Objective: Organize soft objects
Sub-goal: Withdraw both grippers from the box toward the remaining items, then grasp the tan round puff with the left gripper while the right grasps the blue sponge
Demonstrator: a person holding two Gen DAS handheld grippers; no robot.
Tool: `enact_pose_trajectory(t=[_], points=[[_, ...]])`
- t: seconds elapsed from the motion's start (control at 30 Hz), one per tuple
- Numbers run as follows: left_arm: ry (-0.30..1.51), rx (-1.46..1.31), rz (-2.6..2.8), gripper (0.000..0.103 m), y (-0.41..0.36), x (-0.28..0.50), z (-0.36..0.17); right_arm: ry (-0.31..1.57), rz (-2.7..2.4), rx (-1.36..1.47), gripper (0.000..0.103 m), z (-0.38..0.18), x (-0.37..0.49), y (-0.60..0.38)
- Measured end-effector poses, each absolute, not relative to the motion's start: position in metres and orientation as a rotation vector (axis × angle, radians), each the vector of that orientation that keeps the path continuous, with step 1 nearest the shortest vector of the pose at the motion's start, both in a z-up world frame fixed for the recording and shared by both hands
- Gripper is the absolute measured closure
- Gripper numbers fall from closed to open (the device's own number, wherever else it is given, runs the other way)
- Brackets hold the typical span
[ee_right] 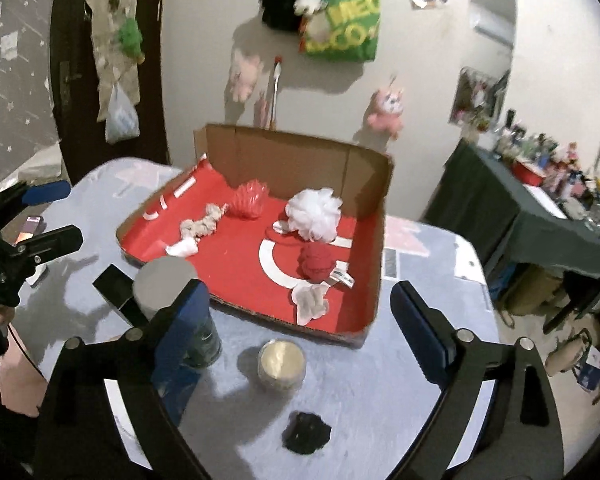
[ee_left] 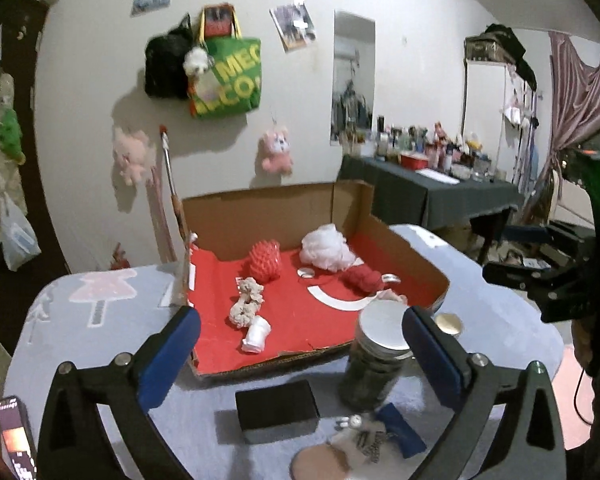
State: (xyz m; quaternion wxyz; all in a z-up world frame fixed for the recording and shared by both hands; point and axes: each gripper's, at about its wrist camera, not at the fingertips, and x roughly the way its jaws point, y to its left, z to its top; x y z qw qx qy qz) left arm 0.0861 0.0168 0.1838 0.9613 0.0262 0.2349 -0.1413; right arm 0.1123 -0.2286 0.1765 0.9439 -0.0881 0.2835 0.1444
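Left gripper (ee_left: 300, 344): blue-padded jaws spread wide with nothing between them, hovering over the near side of the table (ee_left: 80, 332).
Phone (ee_left: 14, 436): lit screen at the table's left edge; a low sweep of the left tool could likely knock it off.
Black block (ee_left: 276, 410): on the cloth just before the box, apart from the soft things.
Cardboard box (ee_right: 296, 152): red-lined, already holding the soft items: beige scrunchie (ee_right: 200, 226), red mesh sponge (ee_right: 250, 200), white loofah (ee_right: 314, 214), red yarn ball (ee_right: 315, 262), pale cloth scrap (ee_right: 310, 300).
Silver-lidded jar (ee_left: 382, 360): tall, touching the box's torn front lip; probably the easiest thing to topple on the next reach.
Small tin (ee_right: 281, 364): near the jar, in the right tool's path.
Dark crumpled piece (ee_right: 306, 432): still outside the box; perhaps the last soft item, and limp enough to slip a shallow pinch.
Right gripper (ee_right: 300, 322): jaws apart, empty, poised above the box's near corner.
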Motion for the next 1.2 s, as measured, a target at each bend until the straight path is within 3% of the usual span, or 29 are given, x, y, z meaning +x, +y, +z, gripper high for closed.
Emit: enact_pose_trajectory(t=[0.43, 1.2], points=[[0.461, 0.002, -0.213, 0.0, 0.007, 0.038, 0.142, 0.51, 0.239, -0.081, 0.01, 0.128, 0.053, -0.228], [0.686, 0.028, -0.195, 0.0, 0.014, 0.042, 0.053, 0.746, 0.356, 0.031, 0.01, 0.029, 0.073, -0.2]])
